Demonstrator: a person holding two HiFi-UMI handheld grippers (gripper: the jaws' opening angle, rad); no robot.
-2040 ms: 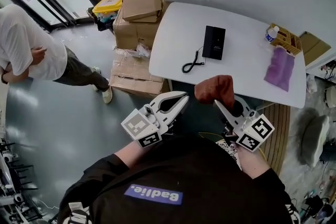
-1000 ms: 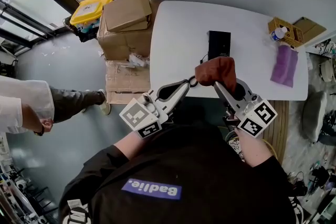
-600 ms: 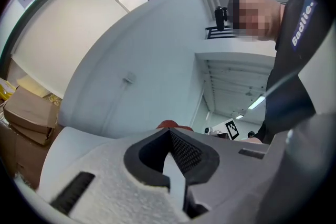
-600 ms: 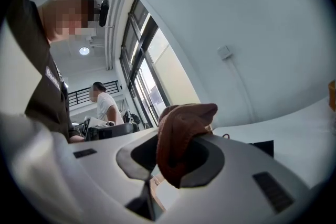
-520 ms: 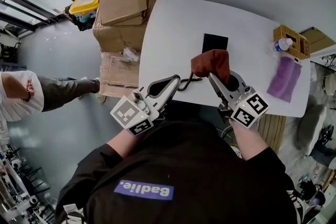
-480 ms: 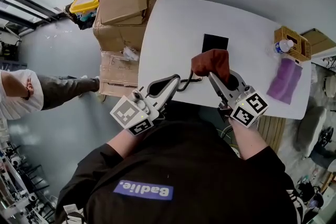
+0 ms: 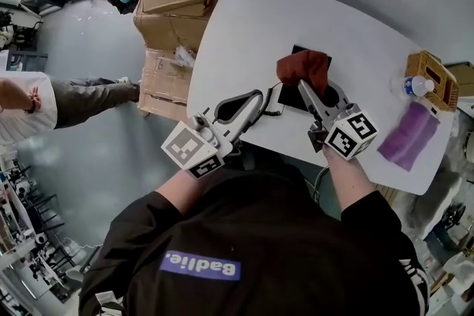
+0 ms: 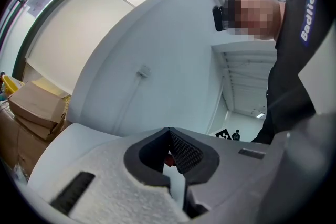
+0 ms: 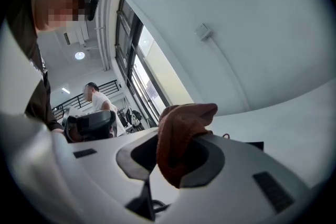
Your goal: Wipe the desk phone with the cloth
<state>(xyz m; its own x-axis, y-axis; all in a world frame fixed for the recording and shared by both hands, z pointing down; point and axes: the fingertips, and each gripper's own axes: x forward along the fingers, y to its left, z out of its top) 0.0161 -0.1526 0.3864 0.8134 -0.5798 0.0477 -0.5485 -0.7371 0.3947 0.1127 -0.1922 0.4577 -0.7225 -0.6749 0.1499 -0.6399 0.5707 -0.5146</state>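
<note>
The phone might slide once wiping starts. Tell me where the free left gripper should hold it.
Probably the desk phone's left long edge, approached from the left by the left gripper, which is shut and must open first. The phone lies flat; the cloth in the right gripper covers its middle, and the coiled cord sits at its near left corner, so grip farther up.

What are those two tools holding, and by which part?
The right tool pinches the reddish-brown cloth by a bunched fold; the left tool is shut, holding nothing.

Cloth and right gripper cover most of the desk phone
</note>
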